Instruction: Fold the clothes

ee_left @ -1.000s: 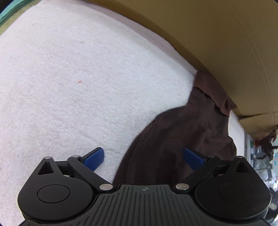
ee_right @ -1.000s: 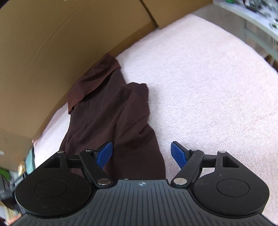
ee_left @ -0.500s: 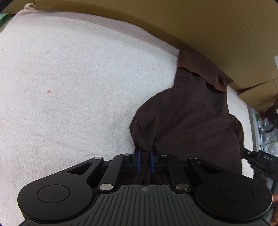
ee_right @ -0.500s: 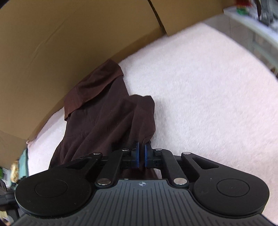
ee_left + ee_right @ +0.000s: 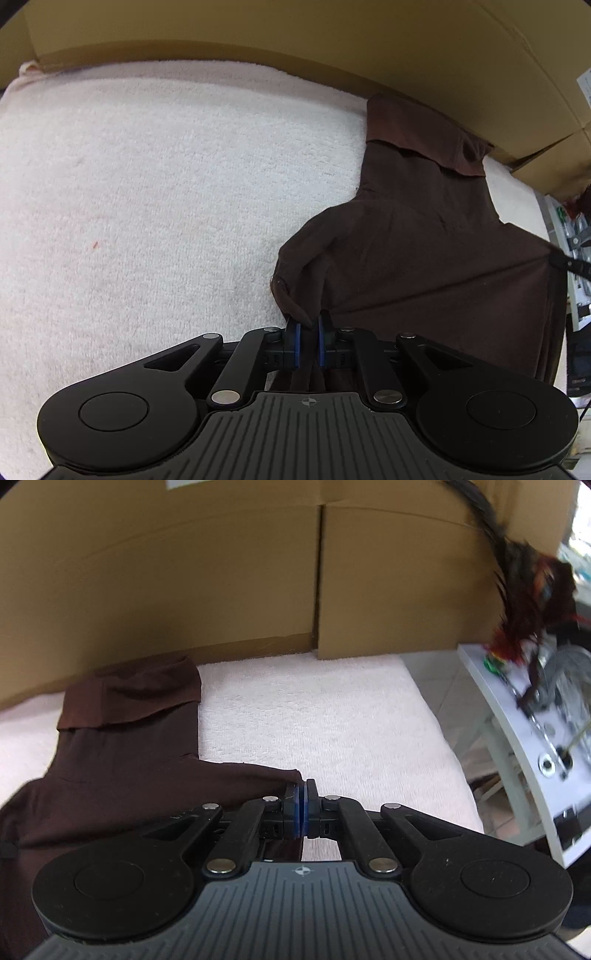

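Now I am pinching the brown garment [image 5: 424, 236] at two points at once, because a fold needs both corners carried together so the cloth moves as one sheet and does not drag or twist. My left tongs [image 5: 307, 345] are squeezing a bunched ridge of fabric between the blue pads [image 5: 293, 341], which are standing narrow with the cloth filling the gap. My right tongs [image 5: 302, 814] are nearly pressed together, nipping a thin corner of the same garment [image 5: 122, 760] at its edge. Between the two grips the fabric is pulling into a taut crease, which I judge is lifting the near part off the white towel [image 5: 147, 192] covering the bench. Beyond both tongs the rest of the garment is lying flat, its folded band reaching the cardboard wall [image 5: 166, 579] at the back. In the right wrist view the cloth is spreading to the left of the tongs; in the left wrist view, ahead and to the right.
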`<state>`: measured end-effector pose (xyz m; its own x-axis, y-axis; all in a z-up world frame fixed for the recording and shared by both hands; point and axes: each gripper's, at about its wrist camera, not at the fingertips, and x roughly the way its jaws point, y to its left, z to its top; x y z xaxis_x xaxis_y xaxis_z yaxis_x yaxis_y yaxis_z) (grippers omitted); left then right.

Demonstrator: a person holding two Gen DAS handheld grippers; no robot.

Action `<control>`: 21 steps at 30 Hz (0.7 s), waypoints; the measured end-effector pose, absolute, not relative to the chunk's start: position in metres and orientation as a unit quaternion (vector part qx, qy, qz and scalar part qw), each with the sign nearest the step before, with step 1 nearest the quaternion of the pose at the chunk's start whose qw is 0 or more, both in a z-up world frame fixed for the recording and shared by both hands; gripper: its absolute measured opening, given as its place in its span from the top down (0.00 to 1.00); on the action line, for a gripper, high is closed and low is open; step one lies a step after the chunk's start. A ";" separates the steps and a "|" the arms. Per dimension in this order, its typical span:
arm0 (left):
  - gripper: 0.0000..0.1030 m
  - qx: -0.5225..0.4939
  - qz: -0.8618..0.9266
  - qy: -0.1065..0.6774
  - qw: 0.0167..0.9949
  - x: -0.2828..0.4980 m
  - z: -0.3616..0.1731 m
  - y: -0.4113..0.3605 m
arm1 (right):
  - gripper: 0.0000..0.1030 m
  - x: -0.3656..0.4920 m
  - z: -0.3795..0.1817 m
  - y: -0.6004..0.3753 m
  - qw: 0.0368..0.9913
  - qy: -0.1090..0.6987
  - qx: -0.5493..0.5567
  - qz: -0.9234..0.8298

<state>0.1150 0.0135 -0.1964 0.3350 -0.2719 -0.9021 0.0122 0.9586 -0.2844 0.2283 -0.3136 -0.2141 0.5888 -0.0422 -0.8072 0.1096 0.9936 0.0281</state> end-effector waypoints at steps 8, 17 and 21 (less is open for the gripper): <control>0.95 -0.093 -0.074 0.569 0.813 0.140 -0.194 0.015 | 0.98 0.255 -0.228 -0.297 0.879 0.473 0.025 -0.053; 0.48 -0.146 -0.058 0.556 0.816 0.107 -0.194 0.038 | 0.49 0.195 -0.210 -0.323 0.885 0.432 0.159 -0.074; 0.45 -0.169 -0.050 0.557 0.812 0.089 -0.192 0.049 | 0.49 0.182 -0.191 -0.288 0.888 0.418 0.191 0.012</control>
<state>0.0887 0.0494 -0.1922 0.3756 -0.2689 -0.8869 -0.1076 0.9379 -0.3299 0.1820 -0.2881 -0.1906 0.6502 0.1814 -0.7378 0.1387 0.9264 0.3500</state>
